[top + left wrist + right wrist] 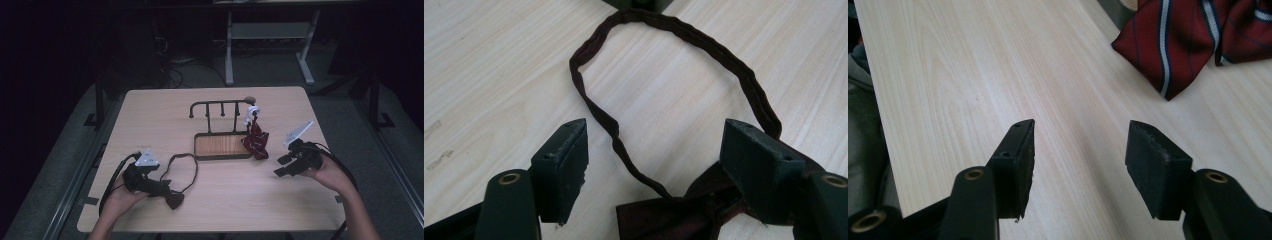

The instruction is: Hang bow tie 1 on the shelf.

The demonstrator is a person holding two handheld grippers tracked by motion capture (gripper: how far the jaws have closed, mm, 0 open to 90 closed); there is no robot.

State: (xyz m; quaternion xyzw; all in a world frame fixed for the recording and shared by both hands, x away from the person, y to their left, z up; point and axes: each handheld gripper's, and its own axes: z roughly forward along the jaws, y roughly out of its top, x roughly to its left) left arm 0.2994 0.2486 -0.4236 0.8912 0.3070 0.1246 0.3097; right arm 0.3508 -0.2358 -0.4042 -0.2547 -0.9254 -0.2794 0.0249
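My left gripper (165, 192) hovers with its jaws apart over the dark bow tie (684, 212) at the near left of the table (150, 107), its strap (674, 30) looping away toward the rack (220, 107). My right gripper (282, 165) stands open and empty near the striped tie (1173, 45). I should close low on the knot, not the thin strap, then lift cleanly

Light wooden table (150, 107), dark metal hook rack with wooden tray base (223, 146), grey desk frame (270, 35) behind.
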